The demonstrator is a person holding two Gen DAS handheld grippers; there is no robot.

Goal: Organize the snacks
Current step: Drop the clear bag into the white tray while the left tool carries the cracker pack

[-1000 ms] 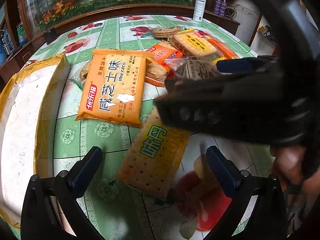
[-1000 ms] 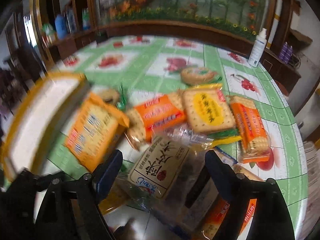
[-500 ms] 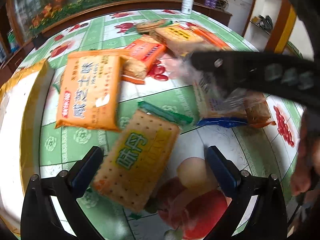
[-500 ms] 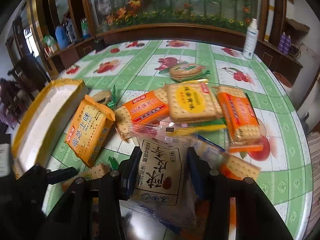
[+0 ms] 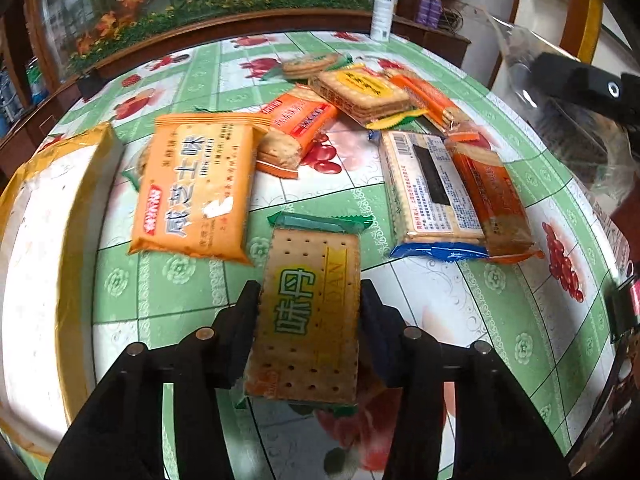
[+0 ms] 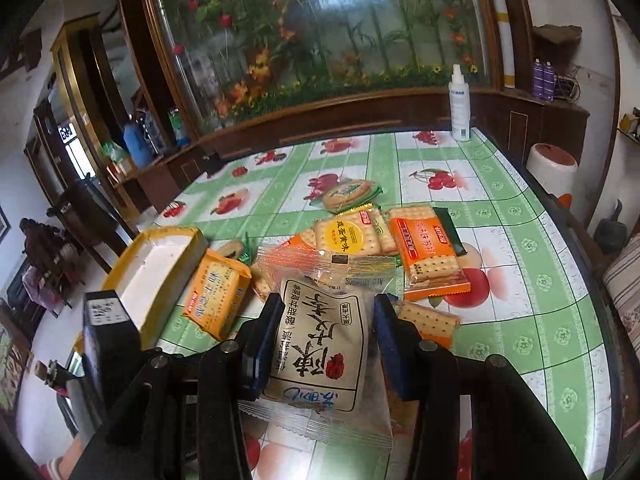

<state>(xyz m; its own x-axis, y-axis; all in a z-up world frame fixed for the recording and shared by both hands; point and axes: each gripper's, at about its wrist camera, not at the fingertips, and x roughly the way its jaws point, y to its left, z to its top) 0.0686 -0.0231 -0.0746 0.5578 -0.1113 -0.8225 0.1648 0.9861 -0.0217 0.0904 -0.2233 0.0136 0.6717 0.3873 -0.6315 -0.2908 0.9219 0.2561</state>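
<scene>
My left gripper [image 5: 308, 300] is shut on a green-trimmed cracker pack [image 5: 310, 308] low over the table. My right gripper [image 6: 326, 312] is shut on a clear bag with a white label [image 6: 320, 344] and holds it high above the table; it shows at the right edge of the left wrist view [image 5: 568, 80]. Several snack packs lie on the tablecloth: a large orange biscuit bag [image 5: 196, 184], a blue-edged cracker pack [image 5: 428, 192], an orange pack [image 5: 492, 196] and a yellow-label cracker pack [image 5: 360, 92]. A yellow-rimmed white box [image 5: 44, 248] stands at the left.
The table has a green-and-white fruit tablecloth [image 6: 520, 280]. A white spray bottle [image 6: 459, 104] stands at the far edge. A round cookie pack [image 6: 348, 194] lies behind the pile. A wooden cabinet with flowers lines the back.
My left gripper has closed on the green-trimmed cracker pack. My right gripper has lifted the clear bag up and away from the pile.
</scene>
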